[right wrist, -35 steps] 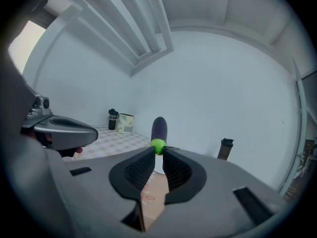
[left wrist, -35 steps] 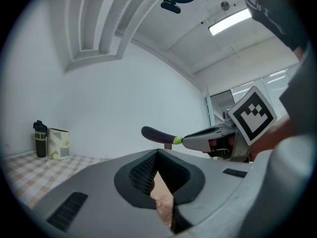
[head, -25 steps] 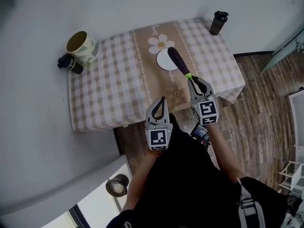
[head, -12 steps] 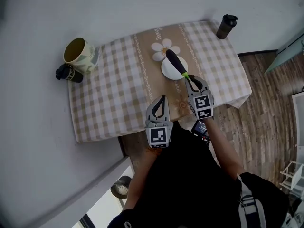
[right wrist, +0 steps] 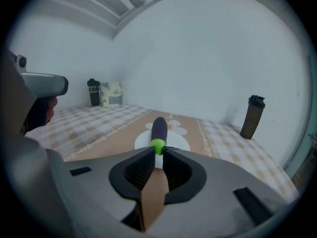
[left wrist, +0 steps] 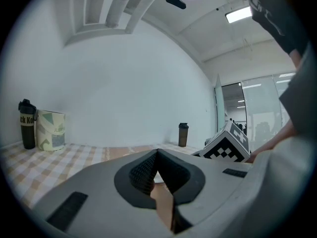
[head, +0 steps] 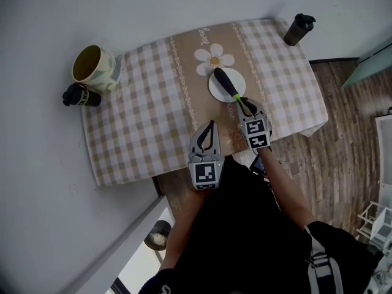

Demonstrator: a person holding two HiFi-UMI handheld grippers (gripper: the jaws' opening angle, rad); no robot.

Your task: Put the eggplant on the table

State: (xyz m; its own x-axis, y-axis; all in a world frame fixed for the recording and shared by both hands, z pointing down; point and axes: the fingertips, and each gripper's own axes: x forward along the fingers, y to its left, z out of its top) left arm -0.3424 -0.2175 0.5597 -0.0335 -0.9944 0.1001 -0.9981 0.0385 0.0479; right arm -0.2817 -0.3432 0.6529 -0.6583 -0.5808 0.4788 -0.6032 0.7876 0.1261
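Observation:
A dark purple eggplant (head: pixel 225 83) with a green stem end stretches across a white plate (head: pixel 218 91) on the checked tablecloth. My right gripper (head: pixel 244 105) is shut on that green stem (right wrist: pixel 158 147), just at the plate's near rim (right wrist: pixel 179 143). From the right gripper view the eggplant body (right wrist: pixel 159 128) points away from the jaws over the plate; I cannot tell if it rests on it. My left gripper (head: pixel 210 127) hovers over the table's near edge, shut with nothing in it (left wrist: pixel 157 154).
A large patterned mug (head: pixel 93 66) and a black bottle (head: pixel 78 95) stand at the table's far left corner. A dark shaker bottle (head: pixel 298 29) stands at the far right corner. Wood floor (head: pixel 343 139) lies to the right. The white wall borders the table's far side.
My right gripper has carried the eggplant slightly forward, closer over the plate. The left gripper has stayed where it was, still shut.

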